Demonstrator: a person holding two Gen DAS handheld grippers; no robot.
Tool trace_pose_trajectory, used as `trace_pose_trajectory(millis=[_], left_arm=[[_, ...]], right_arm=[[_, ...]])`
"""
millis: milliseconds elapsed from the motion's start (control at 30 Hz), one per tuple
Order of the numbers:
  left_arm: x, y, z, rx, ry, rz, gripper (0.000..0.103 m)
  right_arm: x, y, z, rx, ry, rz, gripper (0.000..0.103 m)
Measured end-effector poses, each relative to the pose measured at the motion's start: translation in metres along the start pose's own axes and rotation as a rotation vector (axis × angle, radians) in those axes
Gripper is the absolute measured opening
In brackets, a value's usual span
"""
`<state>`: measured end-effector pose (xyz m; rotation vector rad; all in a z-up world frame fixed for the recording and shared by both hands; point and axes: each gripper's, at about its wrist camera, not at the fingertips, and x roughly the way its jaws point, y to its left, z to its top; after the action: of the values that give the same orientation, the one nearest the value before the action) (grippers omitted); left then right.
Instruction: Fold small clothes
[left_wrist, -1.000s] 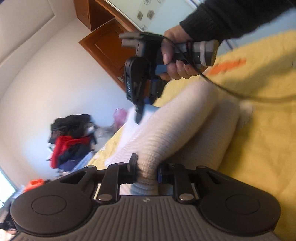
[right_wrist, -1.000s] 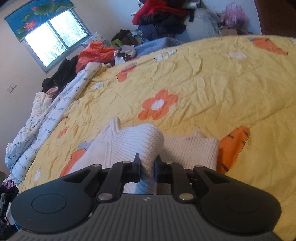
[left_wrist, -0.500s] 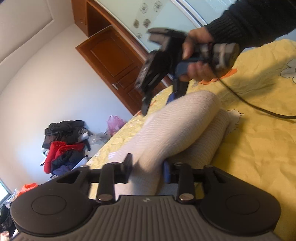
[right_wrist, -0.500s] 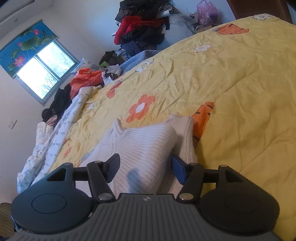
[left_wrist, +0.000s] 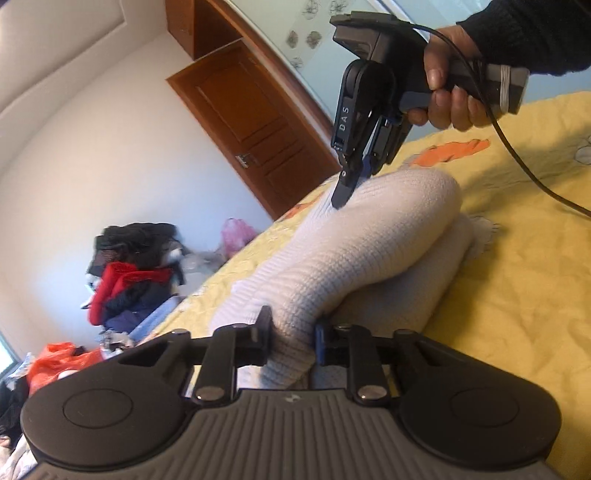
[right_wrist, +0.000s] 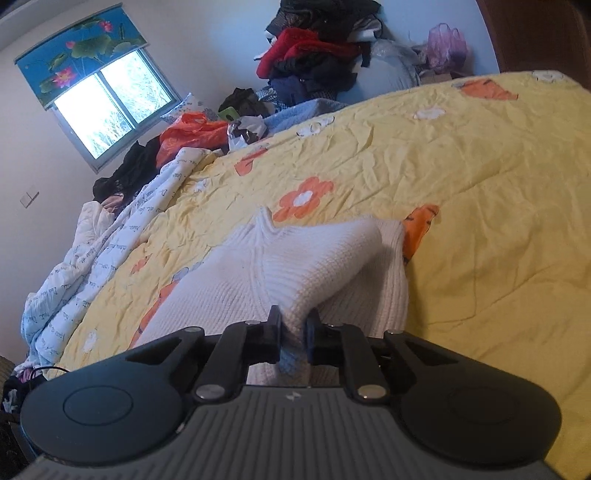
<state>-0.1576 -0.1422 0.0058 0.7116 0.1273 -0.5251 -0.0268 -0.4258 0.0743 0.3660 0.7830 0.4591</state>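
Note:
A white knitted sweater (left_wrist: 369, 243) lies partly folded on the yellow bedspread (left_wrist: 517, 295). My left gripper (left_wrist: 291, 334) is shut on one edge of it and holds the knit raised. My right gripper (right_wrist: 293, 326) is shut on another edge of the sweater (right_wrist: 303, 254), whose fold rises from the bed. In the left wrist view the right gripper (left_wrist: 351, 184) shows from the side, held in a hand, with its fingertips on the far end of the raised fold.
The bedspread (right_wrist: 461, 166) has orange flower and carrot prints. A white printed quilt (right_wrist: 92, 258) lies bunched at the bed's left edge. A pile of clothes (right_wrist: 314, 51) and a pink bag (right_wrist: 443, 44) stand by the wall. A wooden door (left_wrist: 258, 122) is behind.
My right gripper was open half a second ago and has closed on the sweater edge. My left gripper has kept its hold. The fold stands higher.

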Motion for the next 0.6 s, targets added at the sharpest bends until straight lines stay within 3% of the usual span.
trace_pose_trajectory(millis=[100,200,267,300,333,367,400,433,500,600], left_arm=[[0.005,-0.013,-0.006,0.037,-0.007,-0.005,0.019],[0.004,-0.012,-0.004,0.031,-0.012,0.018,0.023],[-0.005,0.000,-0.003,-0.009,-0.013,-0.006,0.029],[-0.012,0.009,-0.002,-0.021,-0.007,-0.024,0.037],[-0.020,0.018,-0.002,-0.033,-0.010,-0.037,0.052],[-0.029,0.027,-0.004,-0.046,-0.023,-0.040,0.061],[-0.037,0.037,-0.006,-0.063,-0.043,-0.040,0.078],[-0.045,0.048,-0.009,-0.093,-0.063,-0.043,0.088],[-0.047,0.074,-0.010,-0.178,-0.054,-0.056,0.091],[-0.018,0.121,-0.015,-0.459,0.044,-0.080,0.091]], right_arm=[[0.005,-0.016,-0.011,0.035,0.036,-0.042,0.014],[0.010,-0.026,-0.017,0.105,-0.001,-0.040,0.016],[0.008,-0.023,-0.019,0.130,-0.019,-0.032,0.046],[0.005,-0.022,-0.018,0.147,-0.017,-0.027,0.056],[0.000,-0.022,-0.016,0.169,-0.014,-0.006,0.074],[-0.007,-0.022,-0.015,0.192,-0.039,0.024,0.079],[-0.015,-0.023,-0.013,0.208,-0.077,0.054,0.083],[-0.022,-0.025,-0.010,0.218,-0.105,0.079,0.088],[-0.026,-0.032,-0.005,0.231,-0.117,0.076,0.093],[-0.009,-0.051,0.001,0.259,-0.069,0.020,0.093]])
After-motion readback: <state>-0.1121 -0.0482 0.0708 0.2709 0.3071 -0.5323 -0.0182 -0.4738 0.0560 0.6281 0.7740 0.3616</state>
